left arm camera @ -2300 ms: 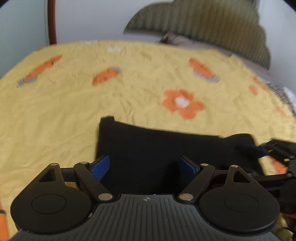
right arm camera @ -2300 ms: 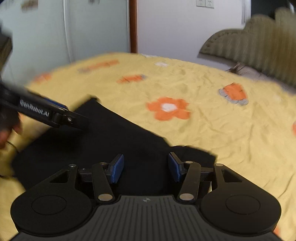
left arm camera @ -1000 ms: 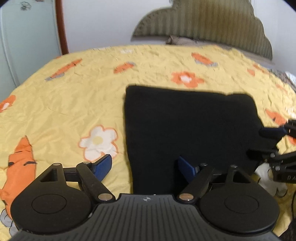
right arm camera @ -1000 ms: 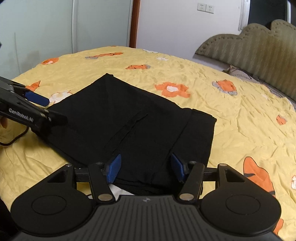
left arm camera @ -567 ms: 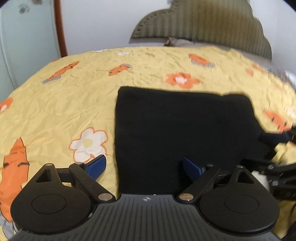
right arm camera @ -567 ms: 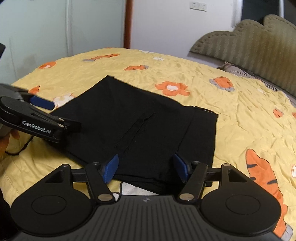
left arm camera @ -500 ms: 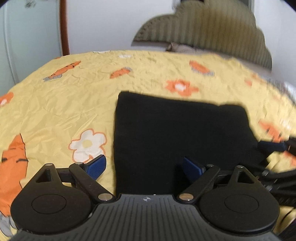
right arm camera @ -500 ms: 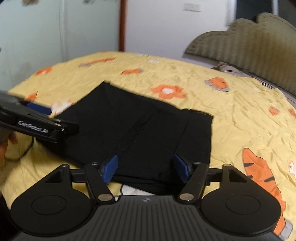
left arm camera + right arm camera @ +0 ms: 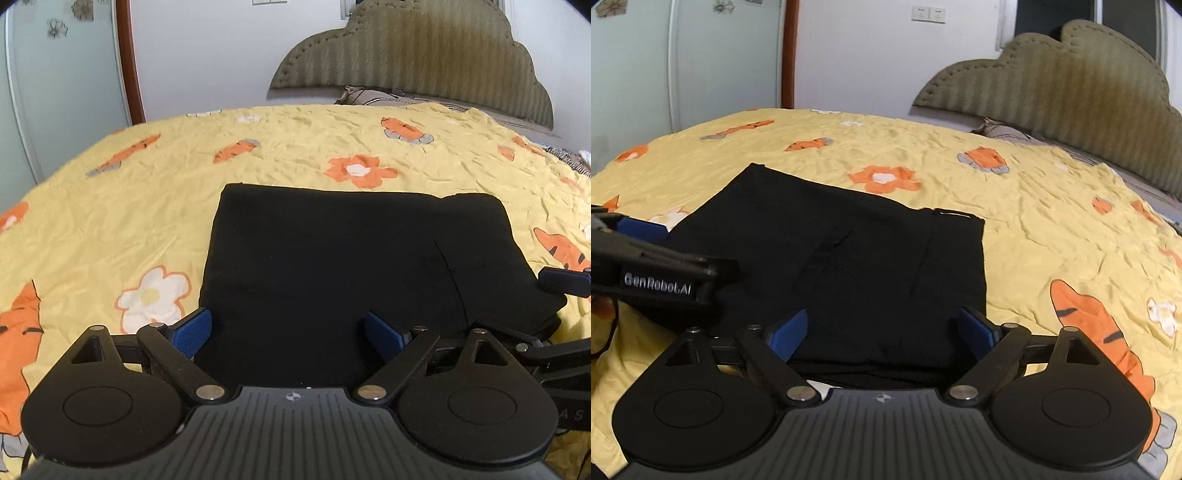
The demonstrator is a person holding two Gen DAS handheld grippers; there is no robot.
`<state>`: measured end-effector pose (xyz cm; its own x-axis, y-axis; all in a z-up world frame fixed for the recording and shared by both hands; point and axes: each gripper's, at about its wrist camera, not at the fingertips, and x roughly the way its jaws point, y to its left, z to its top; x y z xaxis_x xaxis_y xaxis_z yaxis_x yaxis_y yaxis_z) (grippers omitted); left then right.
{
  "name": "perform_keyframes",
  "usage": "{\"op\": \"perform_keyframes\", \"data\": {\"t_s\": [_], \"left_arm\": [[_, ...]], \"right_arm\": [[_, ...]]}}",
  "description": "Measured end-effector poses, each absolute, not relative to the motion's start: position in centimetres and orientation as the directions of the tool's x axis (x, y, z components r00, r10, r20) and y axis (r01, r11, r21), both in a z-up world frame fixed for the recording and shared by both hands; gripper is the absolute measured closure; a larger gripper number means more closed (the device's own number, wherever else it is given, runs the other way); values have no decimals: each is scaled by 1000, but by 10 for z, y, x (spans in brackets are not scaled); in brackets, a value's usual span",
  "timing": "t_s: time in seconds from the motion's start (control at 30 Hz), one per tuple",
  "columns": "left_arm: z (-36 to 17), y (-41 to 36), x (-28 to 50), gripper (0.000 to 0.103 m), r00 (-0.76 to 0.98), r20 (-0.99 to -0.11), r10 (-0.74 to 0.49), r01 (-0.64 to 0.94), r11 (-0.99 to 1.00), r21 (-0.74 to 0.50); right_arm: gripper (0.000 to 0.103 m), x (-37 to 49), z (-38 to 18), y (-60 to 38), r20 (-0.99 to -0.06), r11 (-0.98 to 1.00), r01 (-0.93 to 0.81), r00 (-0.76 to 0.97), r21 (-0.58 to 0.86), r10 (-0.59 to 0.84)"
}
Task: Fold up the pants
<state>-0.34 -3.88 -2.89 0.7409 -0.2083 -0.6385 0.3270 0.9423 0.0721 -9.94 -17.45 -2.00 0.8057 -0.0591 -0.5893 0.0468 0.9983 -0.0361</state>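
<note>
Left wrist view: left gripper [image 9: 288,334] at bottom of frame, blue pads spread wide, nothing between them, poised over the near edge of the black pants [image 9: 343,266]. Left pad [image 9: 194,330] sits at the pants' left edge, over the yellow bedspread [image 9: 110,229]; right pad is over the dark cloth. Whether either pad touches the fabric, can't tell. Pants lie flat as a folded rectangle on the bedspread, near side toward the camera, a thin seam line visible on the right part. Right gripper [image 9: 561,282] pokes in from the right edge, just beside the pants' right side. Beyond the pants: orange flower print, then a padded olive headboard [image 9: 410,55] against the wall.

Right wrist view: right gripper [image 9: 882,334] also spread apart, empty, over the pants' [image 9: 842,266] near edge. Stacked layers show at that edge. Left gripper [image 9: 665,273] enters from the left, over the pants' left corner. Farther back, bedspread [image 9: 1052,206] with tiger print, headboard [image 9: 1052,74], wall sockets [image 9: 929,14] up top.
</note>
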Motion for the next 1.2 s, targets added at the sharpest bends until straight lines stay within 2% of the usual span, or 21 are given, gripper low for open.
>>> {"op": "perform_keyframes", "data": {"t_s": [0.33,0.8,1.0,1.1,1.2], "left_arm": [[-28,-36,-9,7,753,-633,-182,294,953,77],[-20,-26,-32,7,769,-617,-170,250,967,45],[-19,-14,-47,8,781,-608,-146,202,979,24],[-23,-5,-49,7,787,-595,-163,191,981,-16],[-26,0,-49,7,805,-573,-153,179,984,-11]], "right_arm": [[1,-109,-18,-176,-597,992,125,796,7,-96],[1,-125,-18,-165,-604,977,198,789,75,-114],[1,-144,-13,-157,-562,964,221,821,149,-101],[1,-144,-15,-152,-537,971,197,838,136,-95],[1,-140,-15,-143,-502,978,205,851,40,-157]]}}
